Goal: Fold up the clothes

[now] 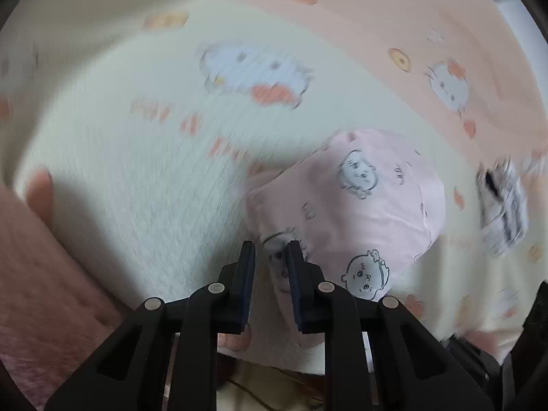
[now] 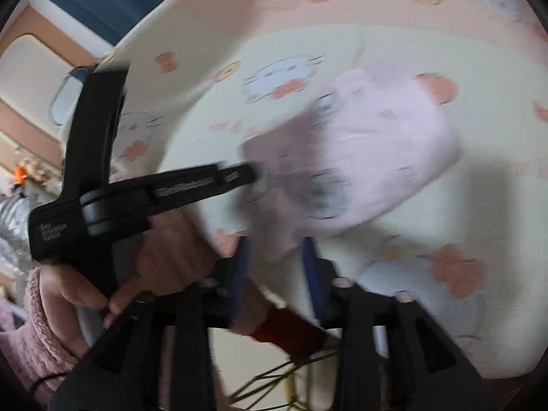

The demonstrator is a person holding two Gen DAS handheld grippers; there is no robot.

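Observation:
A small pink garment [image 1: 359, 205] printed with cartoon faces lies bunched on a cream bedsheet [image 1: 137, 171] with a cat print. In the left wrist view my left gripper [image 1: 270, 250] is at the garment's near corner, and cloth fills the narrow gap between its pads. From the right wrist view the left gripper [image 2: 251, 174] comes in from the left, its tip on the edge of the pink garment [image 2: 376, 144]. A lower flap of the garment hangs between the spread fingers of my right gripper [image 2: 275, 245], whose pads stand clear of it.
A hand [image 2: 164, 250] in a fluffy pink sleeve [image 2: 34, 335] holds the left gripper. The bedsheet [image 2: 445, 222] ends at the left, with a wall and furniture beyond. A blurred black-and-white object [image 1: 500, 205] lies right of the garment. A peach band [image 1: 394, 17] of the sheet runs along the far side.

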